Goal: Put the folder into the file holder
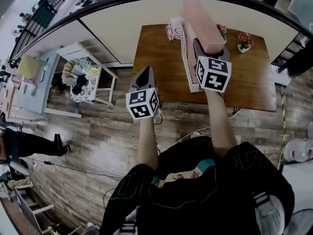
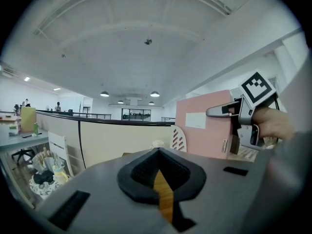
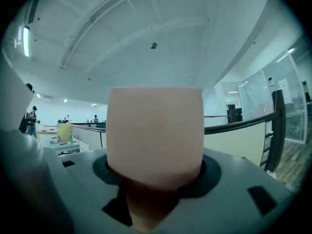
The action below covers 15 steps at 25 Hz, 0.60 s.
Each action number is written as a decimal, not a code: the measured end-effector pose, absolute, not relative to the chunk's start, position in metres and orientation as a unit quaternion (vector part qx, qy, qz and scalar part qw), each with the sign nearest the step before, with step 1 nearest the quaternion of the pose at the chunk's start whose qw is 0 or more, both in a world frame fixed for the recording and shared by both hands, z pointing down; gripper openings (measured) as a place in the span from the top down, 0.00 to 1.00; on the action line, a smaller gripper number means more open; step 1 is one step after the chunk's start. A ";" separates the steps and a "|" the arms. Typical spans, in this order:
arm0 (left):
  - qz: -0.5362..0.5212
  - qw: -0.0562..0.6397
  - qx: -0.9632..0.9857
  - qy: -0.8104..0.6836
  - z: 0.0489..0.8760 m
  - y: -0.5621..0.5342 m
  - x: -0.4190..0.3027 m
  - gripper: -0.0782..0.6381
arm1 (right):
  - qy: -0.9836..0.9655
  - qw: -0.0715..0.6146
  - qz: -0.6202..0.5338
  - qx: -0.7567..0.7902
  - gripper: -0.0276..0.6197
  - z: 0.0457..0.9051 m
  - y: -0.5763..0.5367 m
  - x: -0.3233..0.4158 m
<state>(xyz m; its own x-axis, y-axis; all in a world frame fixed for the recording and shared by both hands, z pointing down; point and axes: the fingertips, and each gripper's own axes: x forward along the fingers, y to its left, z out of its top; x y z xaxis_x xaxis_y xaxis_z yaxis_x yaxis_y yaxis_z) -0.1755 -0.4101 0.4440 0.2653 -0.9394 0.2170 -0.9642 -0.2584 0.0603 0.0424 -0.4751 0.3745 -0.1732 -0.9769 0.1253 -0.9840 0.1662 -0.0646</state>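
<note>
**Right gripper clamped on folder, above file holder**

Right gripper (image 1: 208,50) has its jaws closed tight on the near end of the pink folder (image 1: 203,26). In the right gripper view the folder (image 3: 155,130) fills the gap between the jaws and blocks most of what is ahead.

Folder stands on edge. Its long axis runs straight out from the jaws, away from the person, and lines up with the white file holder (image 1: 186,53). It sits over the holder's right side. I can't tell whether the bottom edge is inside a slot.

From the left gripper view, the folder's (image 2: 202,123) broad face with a white label faces left, and the file holder (image 2: 178,139) is just beside it.

Left gripper (image 1: 143,75) is off to the left near the table (image 1: 156,53) edge, well apart from the folder. Its jaws are together down to a thin slit, with nothing held.

Small flower pot (image 1: 243,41) sits at the far right of the table.
</note>
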 end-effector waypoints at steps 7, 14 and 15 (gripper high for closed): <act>0.079 0.115 0.782 -0.607 0.467 -0.401 -0.187 0.90 | -0.765 0.056 0.078 0.637 0.52 0.437 -0.473 0.032; 0.080 0.137 0.783 -0.602 0.487 -0.393 -0.190 0.90 | -0.768 0.130 0.128 0.614 0.49 0.483 -0.466 0.025; 0.079 0.137 0.783 -0.601 0.487 -0.392 -0.190 0.90 | -0.770 0.124 0.125 0.614 0.49 0.477 -0.465 0.025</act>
